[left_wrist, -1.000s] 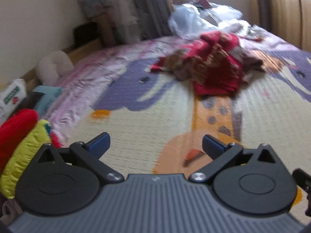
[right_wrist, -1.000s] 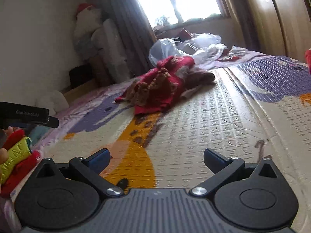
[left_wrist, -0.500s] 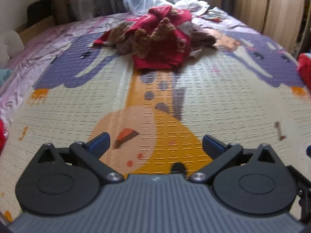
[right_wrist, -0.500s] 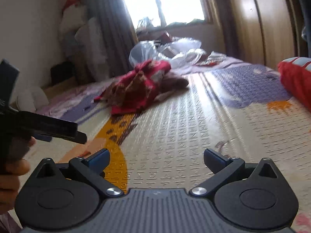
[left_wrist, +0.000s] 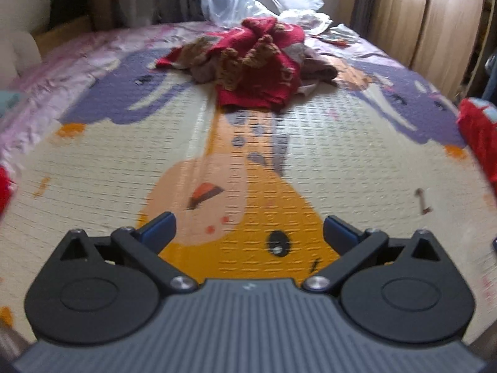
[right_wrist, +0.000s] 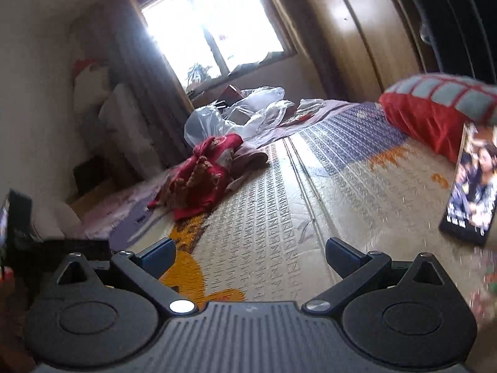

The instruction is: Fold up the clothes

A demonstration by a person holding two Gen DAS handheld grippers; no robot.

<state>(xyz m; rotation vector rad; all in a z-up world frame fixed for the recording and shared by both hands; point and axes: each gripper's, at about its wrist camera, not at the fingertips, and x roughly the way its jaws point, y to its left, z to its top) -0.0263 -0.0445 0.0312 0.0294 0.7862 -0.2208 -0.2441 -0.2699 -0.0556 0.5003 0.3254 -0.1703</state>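
Clothes (left_wrist: 248, 65) sit crumpled at upper centre, dead ahead of your left tool (left_wrist: 248, 233); both tools (right_wrist: 250, 258) gape empty.

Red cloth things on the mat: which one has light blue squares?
The red bundle at the mat's right edge; the crumpled red garment mid-mat shows brown patches instead.

clothes pile (left_wrist: 248, 62): red, brown patches
mat (left_wrist: 124, 161): cream, orange giraffe, purple
pillow (right_wrist: 435, 105): red, grey-blue checks
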